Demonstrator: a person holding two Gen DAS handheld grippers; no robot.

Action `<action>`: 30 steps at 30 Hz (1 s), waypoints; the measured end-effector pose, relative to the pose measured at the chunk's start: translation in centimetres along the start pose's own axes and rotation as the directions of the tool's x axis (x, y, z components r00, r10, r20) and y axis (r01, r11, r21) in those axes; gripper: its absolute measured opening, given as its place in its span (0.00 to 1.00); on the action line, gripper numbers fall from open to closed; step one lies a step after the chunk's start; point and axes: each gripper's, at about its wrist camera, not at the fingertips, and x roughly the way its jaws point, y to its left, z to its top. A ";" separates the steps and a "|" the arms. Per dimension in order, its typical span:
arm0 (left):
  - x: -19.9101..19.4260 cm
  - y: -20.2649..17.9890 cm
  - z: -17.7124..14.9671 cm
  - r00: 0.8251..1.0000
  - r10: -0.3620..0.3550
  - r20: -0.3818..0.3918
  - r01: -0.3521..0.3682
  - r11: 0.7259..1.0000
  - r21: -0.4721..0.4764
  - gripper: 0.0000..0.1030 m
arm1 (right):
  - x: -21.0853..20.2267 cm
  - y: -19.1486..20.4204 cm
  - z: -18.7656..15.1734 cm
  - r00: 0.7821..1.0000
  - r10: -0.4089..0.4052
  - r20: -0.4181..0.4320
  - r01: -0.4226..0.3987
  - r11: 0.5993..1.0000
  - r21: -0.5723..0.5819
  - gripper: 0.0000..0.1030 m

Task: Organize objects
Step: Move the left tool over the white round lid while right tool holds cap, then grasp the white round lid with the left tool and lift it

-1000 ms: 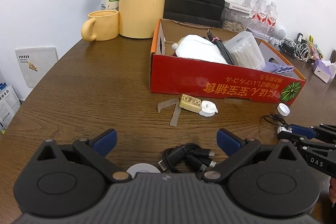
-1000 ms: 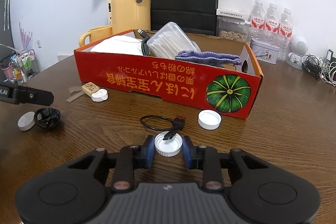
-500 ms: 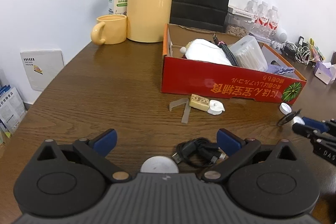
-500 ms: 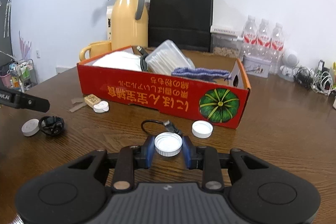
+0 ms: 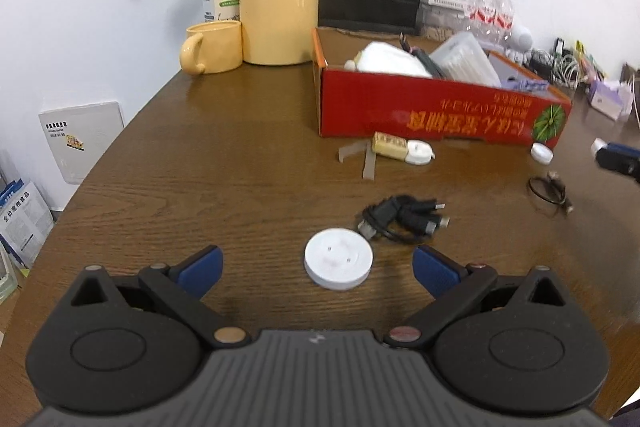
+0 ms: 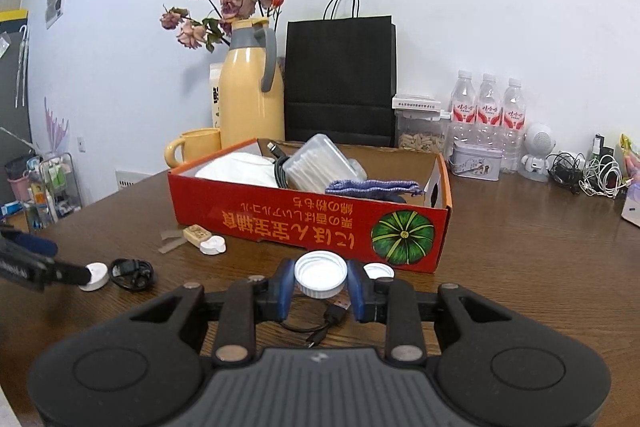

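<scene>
Right gripper (image 6: 321, 290) clamps a white bottle cap (image 6: 320, 274), raised off the table (image 6: 520, 267). Red box (image 6: 312, 223) at twelve o'clock. Left gripper (image 5: 318, 267) jaws wide apart, white disc (image 5: 338, 259) between them, untouched.

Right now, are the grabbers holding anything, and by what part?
The right gripper pinches a white plastic bottle cap by its ridged rim. The left gripper holds nothing.

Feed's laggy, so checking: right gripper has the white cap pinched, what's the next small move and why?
Probably carry the white cap forward over the red box wall, then release. The right gripper grips it clear of the table, and the box already holds the sorted items.
</scene>
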 end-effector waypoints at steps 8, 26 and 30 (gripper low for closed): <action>1.0 -0.4 -0.2 1.000 -0.001 0.004 0.001 0.999 0.040 0.97 | -1.2 0.1 -0.8 1.000 -0.007 0.000 0.007 1.000 0.019 0.26; -0.5 0.0 -0.2 0.995 -0.037 0.094 0.038 0.999 -0.004 0.39 | -1.6 0.7 -1.7 1.000 0.002 -0.015 -0.002 1.000 0.022 0.26; -1.0 -0.2 1.0 0.990 -0.041 0.134 0.044 0.999 -0.020 0.39 | -1.4 0.9 -1.3 1.000 0.006 -0.006 -0.006 1.000 0.021 0.26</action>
